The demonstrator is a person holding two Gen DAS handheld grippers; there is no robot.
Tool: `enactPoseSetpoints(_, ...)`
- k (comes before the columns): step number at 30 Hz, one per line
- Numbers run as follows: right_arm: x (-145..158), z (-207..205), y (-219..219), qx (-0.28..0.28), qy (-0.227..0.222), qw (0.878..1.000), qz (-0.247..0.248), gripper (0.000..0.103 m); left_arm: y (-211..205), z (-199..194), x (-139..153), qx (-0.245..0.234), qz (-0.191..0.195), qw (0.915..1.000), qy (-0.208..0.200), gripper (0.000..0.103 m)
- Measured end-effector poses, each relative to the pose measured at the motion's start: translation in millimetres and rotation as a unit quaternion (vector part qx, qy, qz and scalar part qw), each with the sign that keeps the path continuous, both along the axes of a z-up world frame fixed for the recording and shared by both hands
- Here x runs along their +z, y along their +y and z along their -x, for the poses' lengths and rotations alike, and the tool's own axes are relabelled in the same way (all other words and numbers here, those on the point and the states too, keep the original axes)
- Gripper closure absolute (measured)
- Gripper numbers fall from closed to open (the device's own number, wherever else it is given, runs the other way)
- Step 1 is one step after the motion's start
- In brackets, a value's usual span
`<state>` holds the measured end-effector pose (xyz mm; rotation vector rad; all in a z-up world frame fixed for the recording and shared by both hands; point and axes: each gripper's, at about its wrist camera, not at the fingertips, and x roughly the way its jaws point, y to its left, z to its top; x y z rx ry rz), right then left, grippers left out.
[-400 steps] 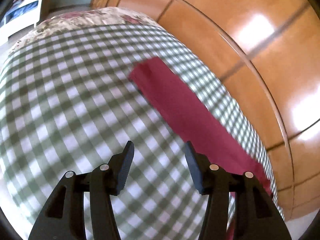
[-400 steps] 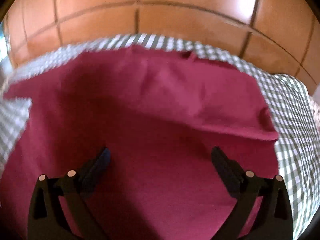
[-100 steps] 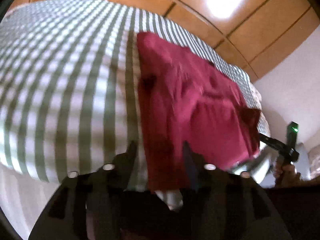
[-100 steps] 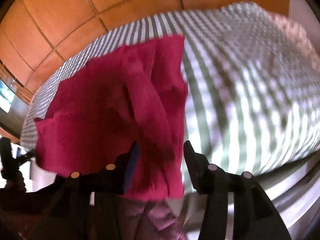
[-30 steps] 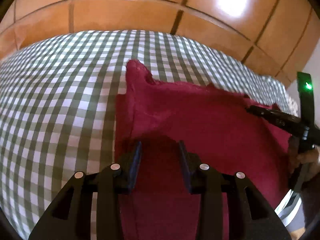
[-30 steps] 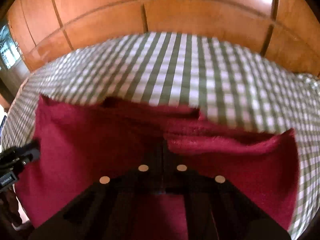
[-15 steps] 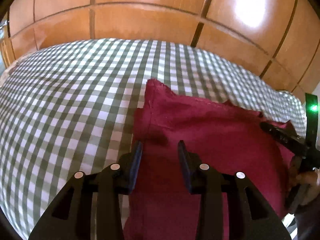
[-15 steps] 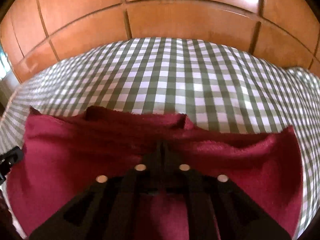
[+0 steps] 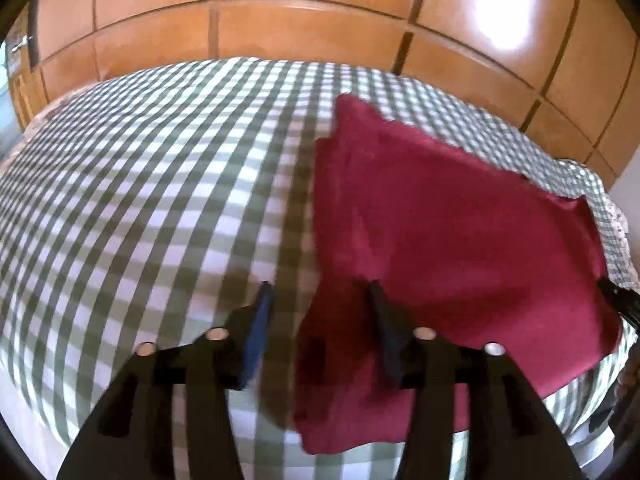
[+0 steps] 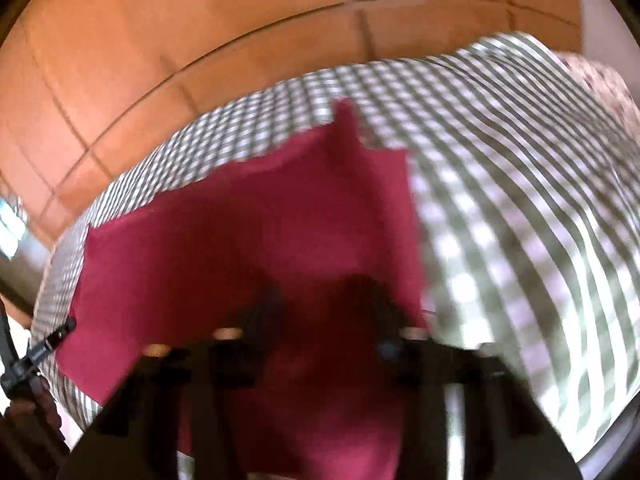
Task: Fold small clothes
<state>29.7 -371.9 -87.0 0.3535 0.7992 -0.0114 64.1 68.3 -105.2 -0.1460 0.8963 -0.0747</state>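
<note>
**Red cloth mid-fold on bed – both tools clear of it**

Cloth [image 9: 460, 240] lies flat on the checked bed [image 9: 160, 200], near the front edge, folded into a rough rectangle; far corner sticks up a bit. Left tool [image 9: 320, 320] has just been opening, jaws apart, nothing pinched; cloth's near left edge sits under them. Right tool [image 10: 316, 312] blurred; jaws have been closing, appear near-closed, no cloth seen gripped.

Judgement: next fold wants both tools on matching corners of one edge, pinching all layers, lifting evenly, laying edge to edge.

Surroundings: wood wardrobe [image 9: 280, 20] behind bed. Nothing obstructs. Risk: cloth near the bed's front edge could slip.
</note>
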Motion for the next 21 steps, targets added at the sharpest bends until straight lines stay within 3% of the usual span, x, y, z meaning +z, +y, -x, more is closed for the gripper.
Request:
enactPoseSetpoints(2, 1.5, 2.9, -6.4, -0.016, 0.003, 1.000, -0.018, 0.089, -0.4, 3.1, 8.7, 0.004, 0.003, 1.0000, -0.003, 0.052)
enactPoseSetpoints(3, 7.2, 4.6, -4.1, -0.017, 0.005, 1.000, -0.008, 0.084, -2.1, 6.7, 13.7, 0.001, 0.002, 0.9999, -0.011, 0.052)
enactPoseSetpoints(4, 13.3, 5.5, 4.1, -0.016, 0.006, 1.000, 0.012, 0.070, -4.9, 11.3, 20.6, -0.008, 0.004, 0.9997, -0.023, 0.052)
enactPoseSetpoints(6, 24.9, 9.4, 24.6, -0.004, -0.004, 0.999, 0.036, 0.057, -13.4, 21.3, 31.3, -0.038, 0.012, 0.9983, -0.043, 0.052)
enactPoseSetpoints(10, 33.6, 20.0, 83.2, 0.089, -0.017, 0.995, 0.037, 0.054, -41.0, 39.6, 34.5, -0.106, -0.007, 0.9930, -0.052, 0.052)
enactPoseSetpoints(14, 21.3, 39.7, 152.7, 0.180, -0.009, 0.981, 0.075, 0.043, -54.7, 41.9, 17.0, -0.128, -0.034, 0.9910, -0.019, 0.052)
enactPoseSetpoints(17, -9.8, 40.3, 169.0, 0.188, 0.037, 0.976, 0.101, 0.042, -50.7, 39.7, 9.3, -0.120, -0.031, 0.9923, -0.005, 0.052)
enactPoseSetpoints(21, -11.0, 46.4, 168.9, 0.195, 0.027, 0.974, 0.111, 0.041, -47.1, 43.1, 23.7, -0.108, -0.045, 0.9927, -0.032, 0.050)
